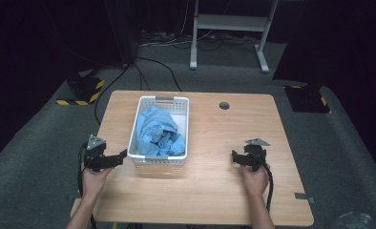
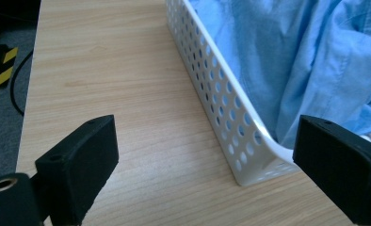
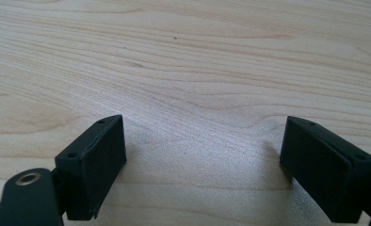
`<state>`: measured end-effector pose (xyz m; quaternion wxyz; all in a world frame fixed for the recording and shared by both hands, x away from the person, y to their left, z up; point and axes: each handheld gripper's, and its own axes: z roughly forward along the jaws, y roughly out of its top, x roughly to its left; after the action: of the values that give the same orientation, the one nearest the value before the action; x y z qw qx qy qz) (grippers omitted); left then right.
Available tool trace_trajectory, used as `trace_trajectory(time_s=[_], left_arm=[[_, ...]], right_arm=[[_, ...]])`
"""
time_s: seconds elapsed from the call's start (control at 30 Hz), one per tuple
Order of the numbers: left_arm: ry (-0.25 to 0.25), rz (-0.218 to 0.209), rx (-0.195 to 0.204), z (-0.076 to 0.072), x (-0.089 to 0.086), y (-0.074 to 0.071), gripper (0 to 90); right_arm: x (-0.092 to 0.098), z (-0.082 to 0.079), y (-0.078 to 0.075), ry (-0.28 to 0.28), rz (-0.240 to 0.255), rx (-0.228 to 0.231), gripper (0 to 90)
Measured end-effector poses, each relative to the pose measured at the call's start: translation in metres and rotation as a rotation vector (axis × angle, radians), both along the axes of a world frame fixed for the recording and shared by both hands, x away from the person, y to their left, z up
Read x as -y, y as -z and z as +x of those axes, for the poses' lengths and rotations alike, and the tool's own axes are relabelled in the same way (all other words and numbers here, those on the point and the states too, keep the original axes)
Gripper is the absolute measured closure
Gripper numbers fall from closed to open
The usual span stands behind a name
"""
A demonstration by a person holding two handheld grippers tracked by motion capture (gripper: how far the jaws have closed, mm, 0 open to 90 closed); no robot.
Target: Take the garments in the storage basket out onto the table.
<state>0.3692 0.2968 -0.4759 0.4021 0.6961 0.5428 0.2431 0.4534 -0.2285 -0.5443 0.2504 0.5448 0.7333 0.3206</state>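
Observation:
A white perforated basket (image 1: 161, 131) stands left of centre on the wooden table (image 1: 214, 186), and a crumpled light blue cloth (image 1: 158, 132) lies in it. My left gripper (image 1: 118, 158) is open beside the basket's near left corner, jaws pointing at it. In the left gripper view, the basket's corner (image 2: 249, 155) sits between the wide-apart jaws of the left gripper (image 2: 207, 174), with the blue cloth (image 2: 292, 56) behind the wall. My right gripper (image 1: 239, 159) hovers low over bare wood at the right. It is open and empty, seen close as the right gripper (image 3: 202, 165).
A round cable hole (image 1: 224, 105) sits near the table's far edge. On the grey carpet beyond stand a white desk frame (image 1: 229, 24), loose cables (image 1: 150, 67) and black and yellow striped blocks (image 1: 83, 91). Bare wood lies between the basket and the right gripper.

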Motion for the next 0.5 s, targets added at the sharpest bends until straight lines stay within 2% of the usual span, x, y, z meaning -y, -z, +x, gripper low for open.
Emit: trace_trajectory(time_s=[0.3, 0.5], left_arm=[[0.064, 0.014, 0.019, 0.001, 0.014, -0.012, 7.9], [0.079, 0.011, 0.029, 0.002, 0.021, -0.017, 8.0]], right_arm=[[0.0, 0.0, 0.0, 0.0, 0.0, 0.0, 14.5], [0.0, 0.0, 0.0, 0.0, 0.0, 0.0, 14.5]])
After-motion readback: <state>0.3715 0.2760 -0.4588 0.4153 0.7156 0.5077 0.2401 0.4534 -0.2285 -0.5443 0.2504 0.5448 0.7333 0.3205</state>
